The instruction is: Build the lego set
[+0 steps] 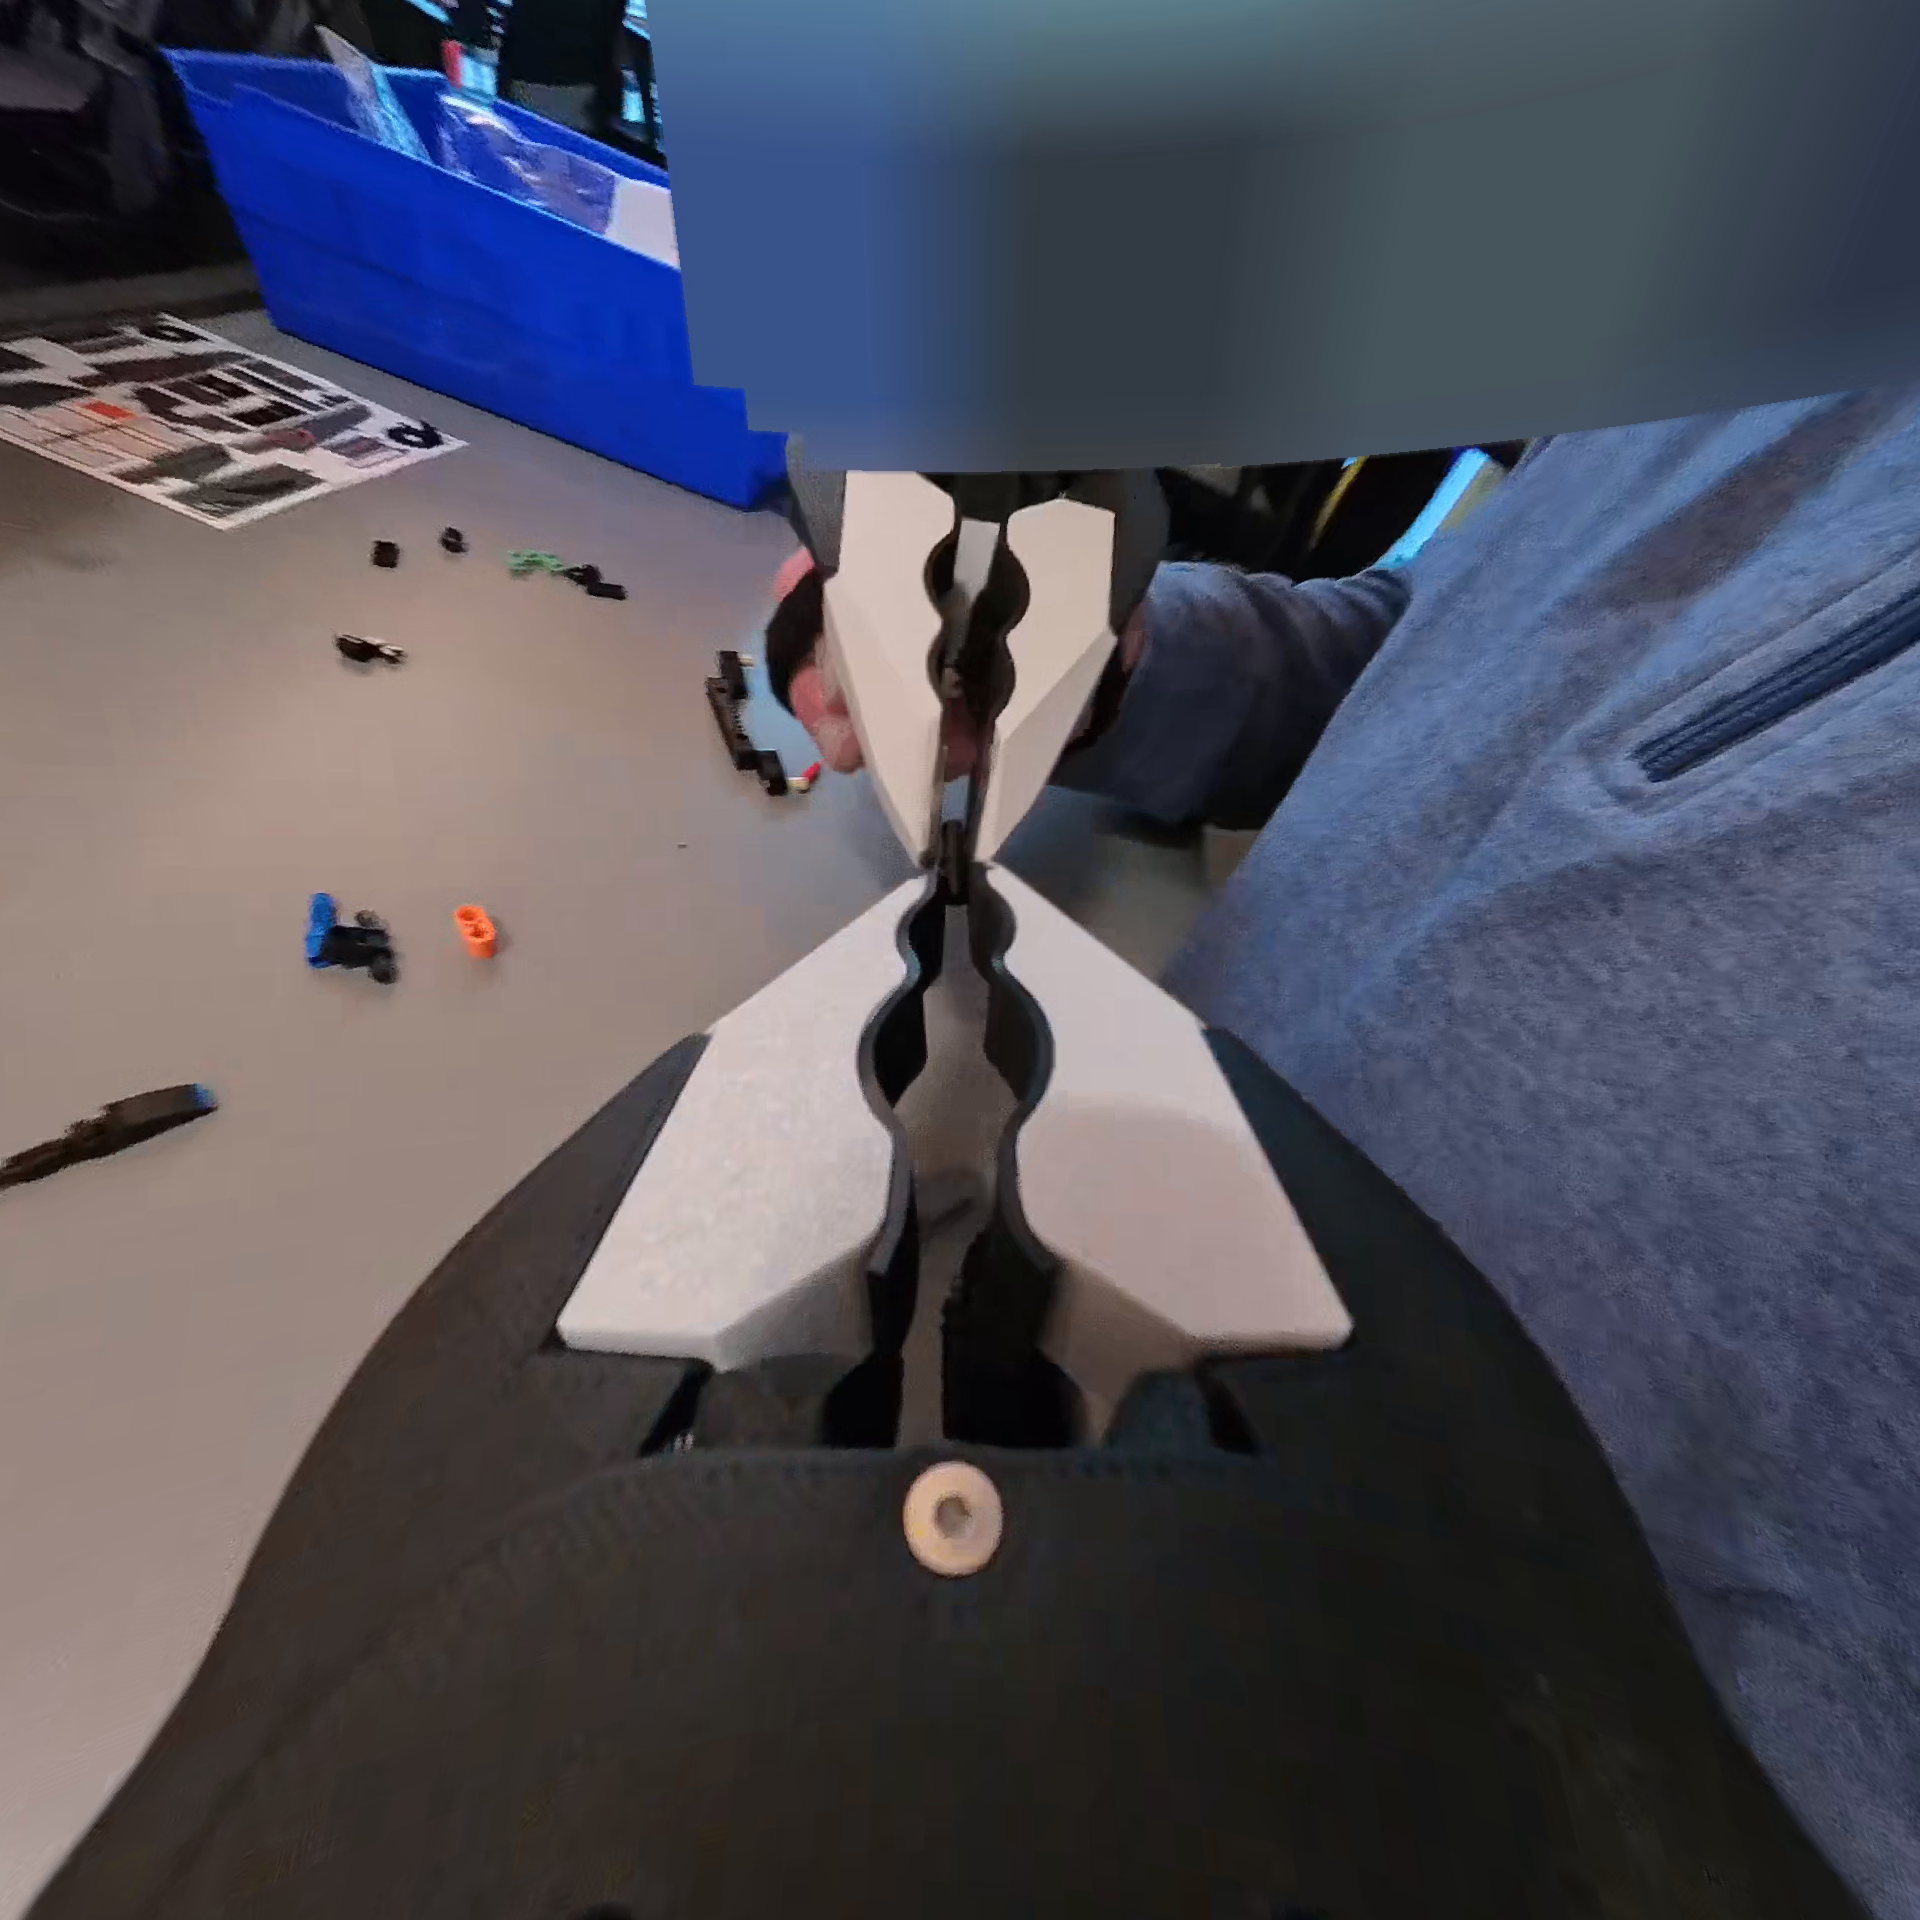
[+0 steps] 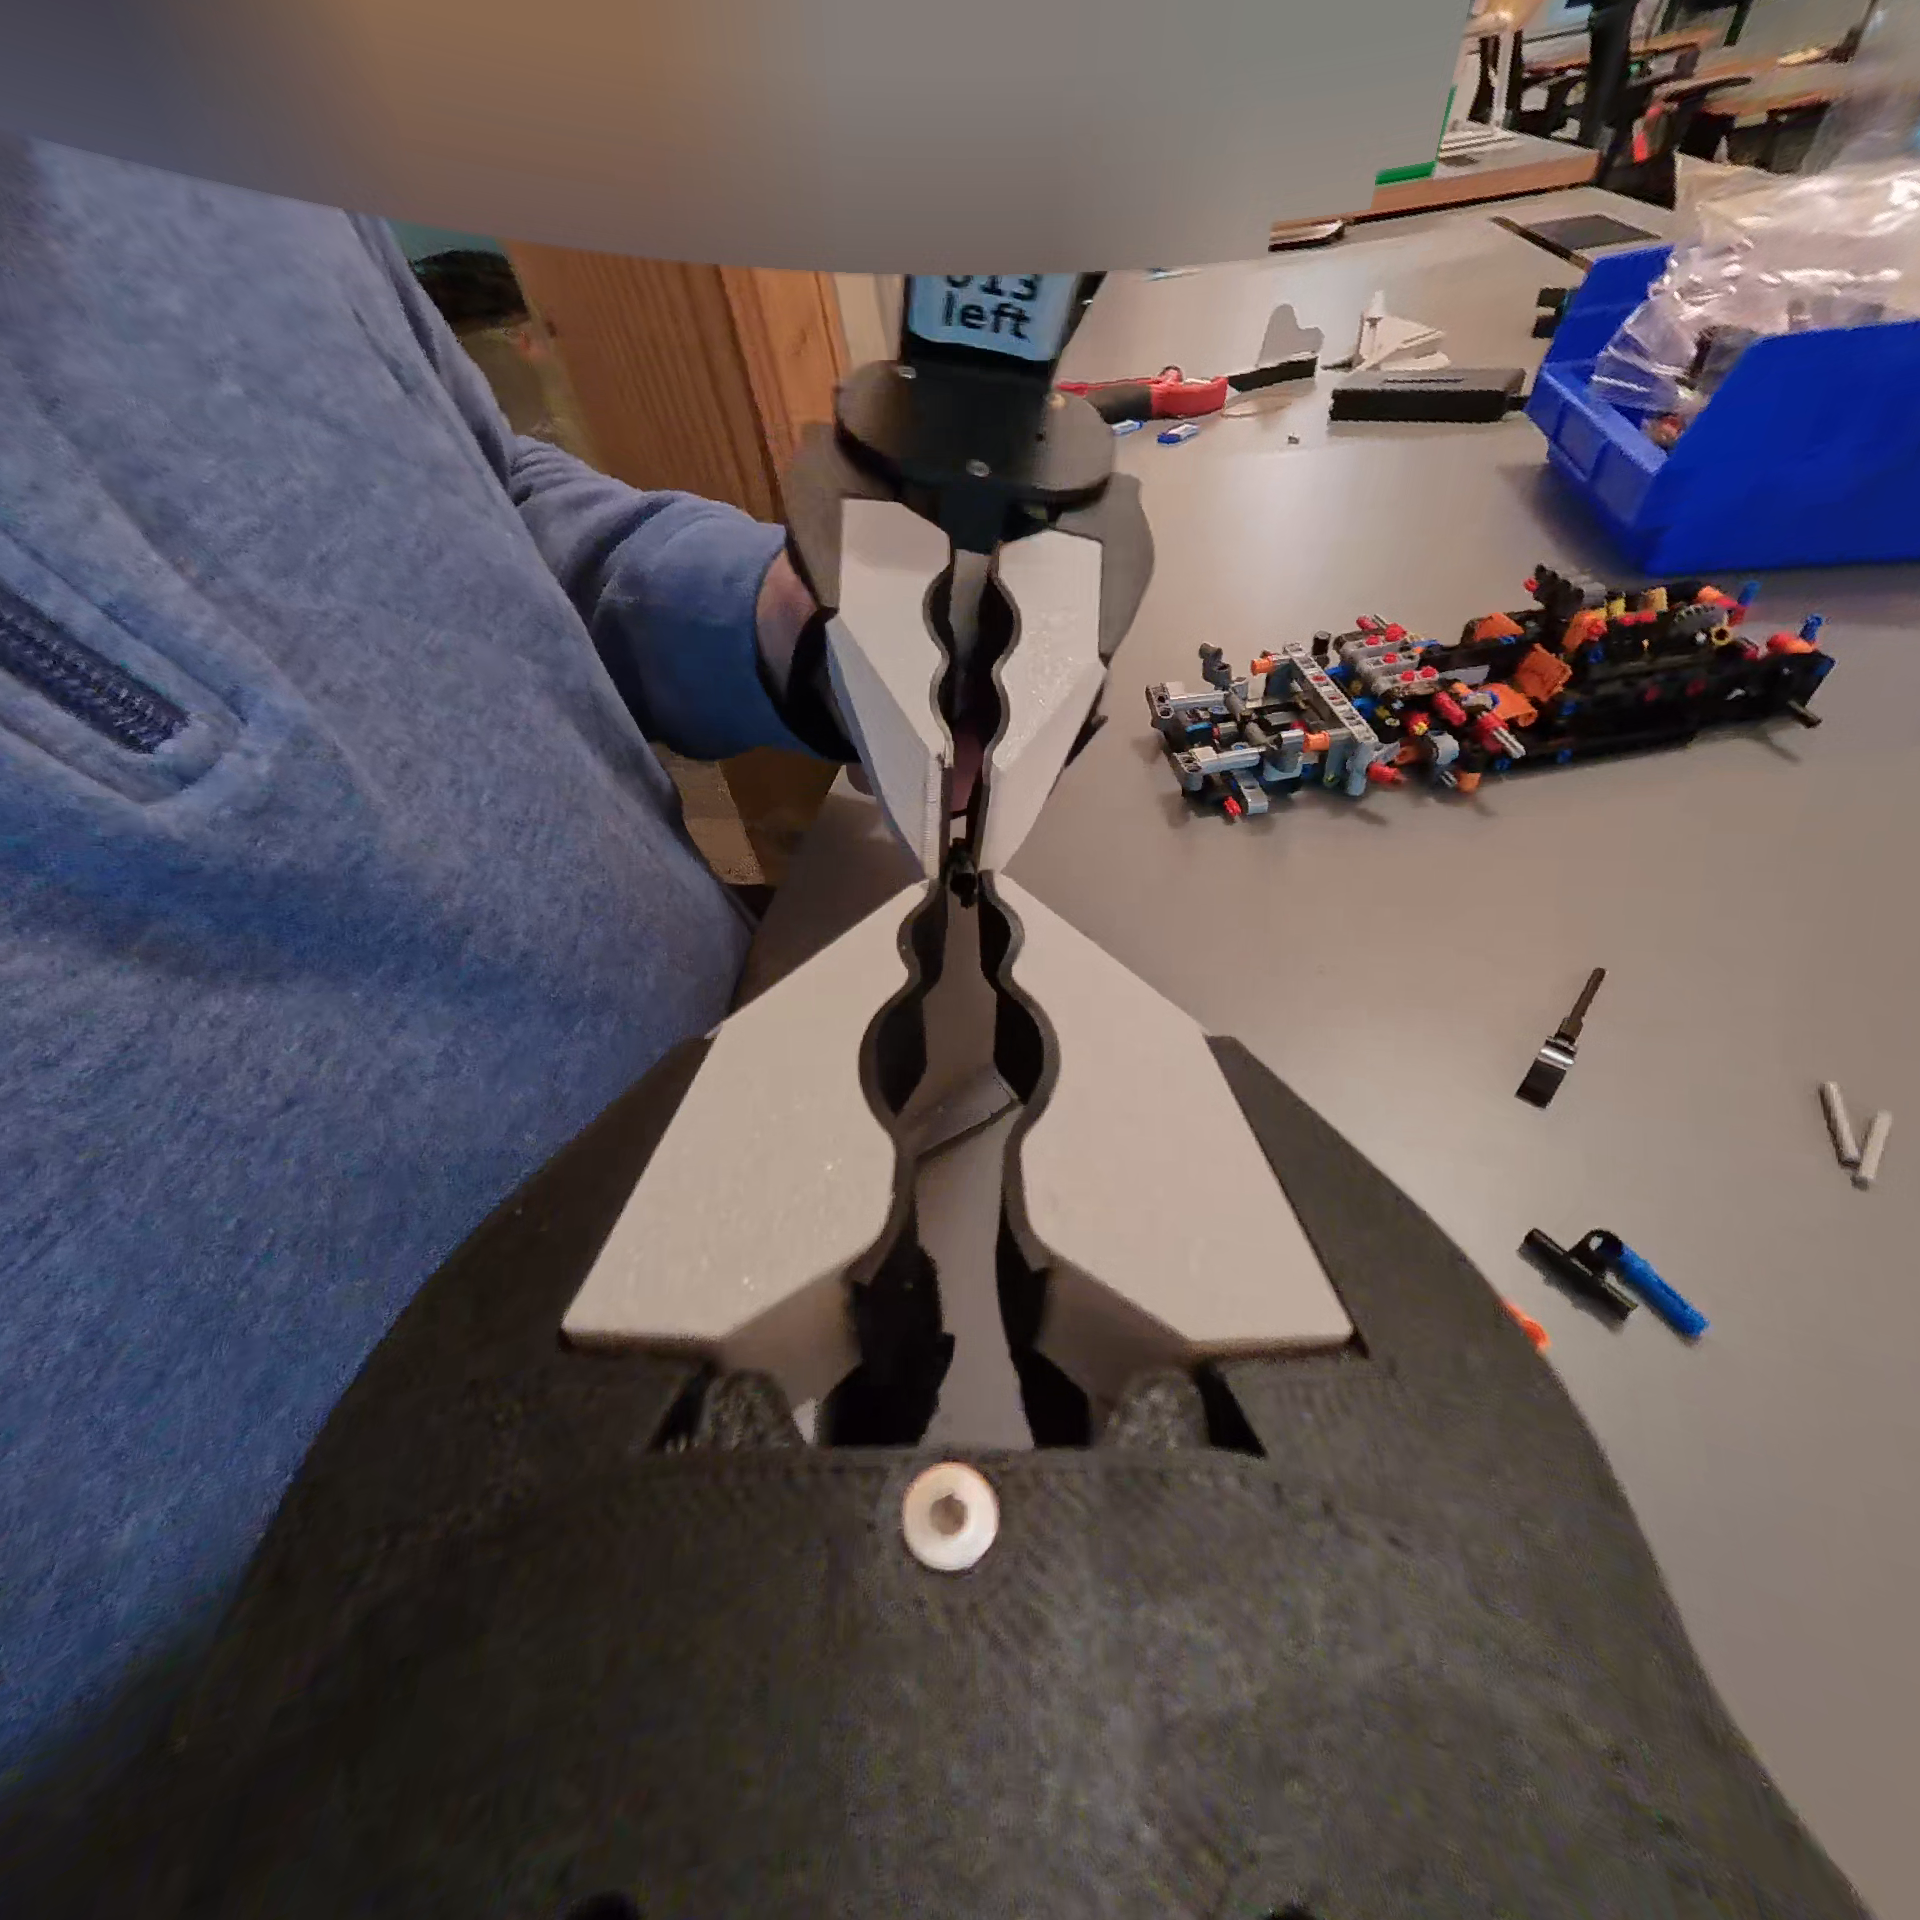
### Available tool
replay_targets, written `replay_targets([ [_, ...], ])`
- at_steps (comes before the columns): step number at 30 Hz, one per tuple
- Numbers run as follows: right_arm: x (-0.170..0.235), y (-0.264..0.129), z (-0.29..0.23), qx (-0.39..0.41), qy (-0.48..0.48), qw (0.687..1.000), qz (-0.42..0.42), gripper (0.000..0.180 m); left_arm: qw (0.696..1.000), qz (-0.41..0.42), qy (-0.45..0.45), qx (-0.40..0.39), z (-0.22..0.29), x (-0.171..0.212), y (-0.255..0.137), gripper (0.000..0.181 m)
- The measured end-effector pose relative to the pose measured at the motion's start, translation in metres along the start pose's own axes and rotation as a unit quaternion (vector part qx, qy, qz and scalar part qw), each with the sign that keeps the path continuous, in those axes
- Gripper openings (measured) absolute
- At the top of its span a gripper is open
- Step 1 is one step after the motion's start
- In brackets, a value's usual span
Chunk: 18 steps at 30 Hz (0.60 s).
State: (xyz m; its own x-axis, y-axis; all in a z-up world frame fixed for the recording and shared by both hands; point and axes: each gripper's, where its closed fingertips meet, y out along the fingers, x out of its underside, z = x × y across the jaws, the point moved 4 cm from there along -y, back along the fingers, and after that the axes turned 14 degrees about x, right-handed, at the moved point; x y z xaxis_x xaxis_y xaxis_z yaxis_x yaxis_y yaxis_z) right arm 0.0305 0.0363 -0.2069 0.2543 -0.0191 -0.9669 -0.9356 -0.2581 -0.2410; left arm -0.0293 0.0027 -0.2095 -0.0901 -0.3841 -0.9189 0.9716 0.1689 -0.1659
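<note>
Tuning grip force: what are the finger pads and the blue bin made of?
Right hand-held gripper fingers: likely 3D-printed plastic, matte grey; grainy surface, faceted edges. Blue bin: likely moulded hard plastic; even colour, slight sheen.

Both grippers look alike: black textured body w/ matte, grainy finish, one pale round screw [image 1: 953, 1519] set centre near the camera. Left gripper [image 1: 951, 883] has two white faceted fingers [image 1: 769, 1174], wedge-shaped, tapering to thin tips, w/ black wavy liners along inner edges. Right gripper [image 2: 961, 883] has the same fingers [image 2: 769, 1174], reading greyer here. In the right wrist view, a label sits on the left gripper's black round-flanged housing. Person wears a blue fleece top [image 1: 1621, 935] w/ a dark zip pocket [image 1: 1766, 686] and matching sleeves [image 2: 665, 623].
</note>
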Motion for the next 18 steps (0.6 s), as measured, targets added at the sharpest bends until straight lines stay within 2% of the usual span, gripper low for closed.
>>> replay_targets([
  [5,-0.003,-0.002,-0.005,-0.003,-0.040,0.999,0.008,0.002,0.998,0.009,-0.034,0.044,0.003,0.000,0.002,0.002],
  [14,-0.006,-0.006,-0.020,0.025,-0.201,0.979,-0.001,0.002,0.980,0.020,-0.133,0.149,0.009,0.002,0.006,0.002],
  [18,-0.004,-0.005,-0.017,0.036,-0.193,0.980,-0.021,0.001,0.983,0.023,-0.136,0.122,0.005,0.003,0.006,0.003],
])
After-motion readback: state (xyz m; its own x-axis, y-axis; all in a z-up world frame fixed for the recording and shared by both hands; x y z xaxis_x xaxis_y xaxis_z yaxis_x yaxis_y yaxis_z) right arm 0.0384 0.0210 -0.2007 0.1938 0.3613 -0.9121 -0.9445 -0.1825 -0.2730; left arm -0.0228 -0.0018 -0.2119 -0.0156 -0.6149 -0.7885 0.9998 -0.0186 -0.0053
